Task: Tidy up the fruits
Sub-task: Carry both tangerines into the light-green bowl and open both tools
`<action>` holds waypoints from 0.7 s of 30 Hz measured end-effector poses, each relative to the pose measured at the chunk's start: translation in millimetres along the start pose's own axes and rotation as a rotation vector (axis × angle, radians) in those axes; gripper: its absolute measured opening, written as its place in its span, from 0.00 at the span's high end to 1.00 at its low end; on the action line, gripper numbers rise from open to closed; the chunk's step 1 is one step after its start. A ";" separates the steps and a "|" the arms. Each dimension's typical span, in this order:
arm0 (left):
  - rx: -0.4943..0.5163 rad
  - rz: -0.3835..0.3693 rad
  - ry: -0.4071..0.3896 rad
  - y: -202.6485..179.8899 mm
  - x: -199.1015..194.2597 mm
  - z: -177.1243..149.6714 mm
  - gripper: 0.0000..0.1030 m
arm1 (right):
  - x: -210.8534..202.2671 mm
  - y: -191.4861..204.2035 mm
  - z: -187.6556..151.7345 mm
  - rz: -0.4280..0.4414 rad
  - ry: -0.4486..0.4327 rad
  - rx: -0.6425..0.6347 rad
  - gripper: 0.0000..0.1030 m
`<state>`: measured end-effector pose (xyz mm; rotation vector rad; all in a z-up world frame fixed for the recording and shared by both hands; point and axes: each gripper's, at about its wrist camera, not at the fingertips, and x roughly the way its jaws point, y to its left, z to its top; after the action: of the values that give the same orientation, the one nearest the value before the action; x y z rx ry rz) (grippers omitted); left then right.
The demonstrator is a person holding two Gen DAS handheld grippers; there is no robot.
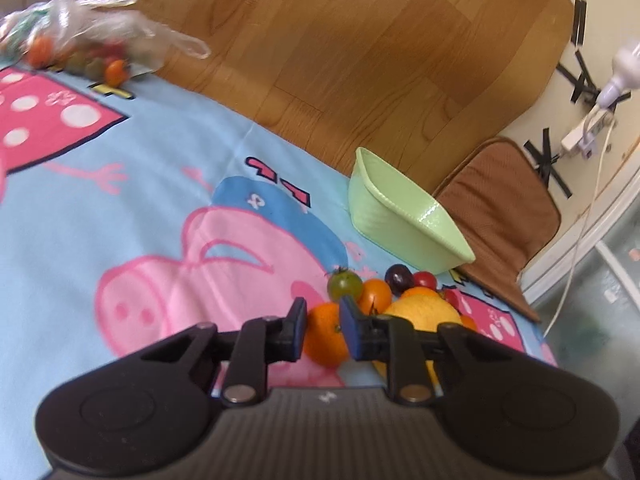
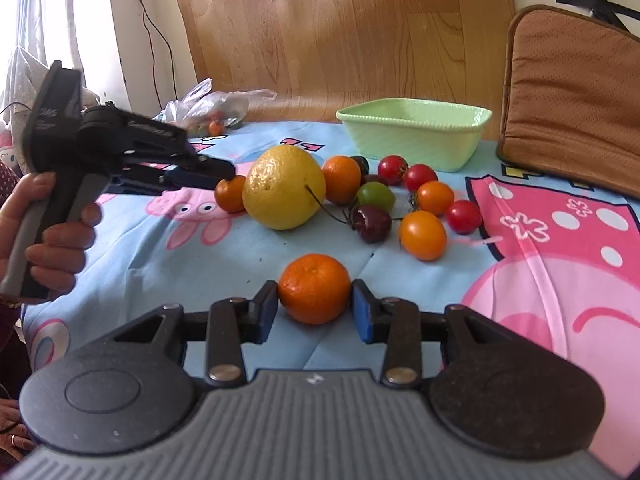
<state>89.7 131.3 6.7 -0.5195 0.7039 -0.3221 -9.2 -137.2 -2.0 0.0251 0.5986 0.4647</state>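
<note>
We're working both tongs at once w/ the fruit pile between them and the bowl (image 2: 416,136) beyond it, empty as far as we can see.

Right tongs (image 2: 315,308): jaws are apart, straddling the mandarin (image 2: 314,288), one pad on each side. Pads look touching or v. nearly so; we can't tell if they're actually squeezing yet. The mandarin is sitting alone on the blanket (image 2: 160,264), nearest the tongs, apart from the rest, which is probably why we're taking it first: clear approach, nothing to knock.

Left tongs (image 1: 323,322): jaws are narrow, w/ a small orange tomato (image 1: 325,340) between the tips. In the right view the same tips are meeting that tomato at the pile's near-left edge, just beside the lemon (image 2: 285,188). We're judging it's clamped or about to be; the contact isn't clear enough to say. Coming in from the outer edge is keeping the tongs off the lemon.

Ahead of the right tongs: lemon, orange, green, red tomatoes, dark cherries (image 2: 372,222) w/ stems, all bunched. Bowl is past them, to the right, next to the cushion (image 2: 568,92). Far left of both tongs, a plastic bag (image 1: 80,28) is holding more small fruit.

Our read: early stage, nothing sorted yet.
</note>
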 end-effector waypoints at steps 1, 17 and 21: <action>-0.006 -0.006 0.001 1.4 -6.5 -3.5 0.87 | -0.9 -0.1 0.9 0.007 -0.006 0.002 0.59; 0.439 0.163 -0.080 -53.4 -17.6 -10.3 0.42 | -4.0 -2.2 -2.2 0.001 -0.031 0.008 0.58; 0.564 0.224 -0.022 -57.1 9.8 -9.9 0.46 | -2.4 -2.2 -4.7 -0.001 -0.021 0.012 0.56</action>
<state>83.8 76.4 26.7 0.0911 0.6093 -0.2875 -12.6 -140.6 -4.9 0.0406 0.5805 0.4592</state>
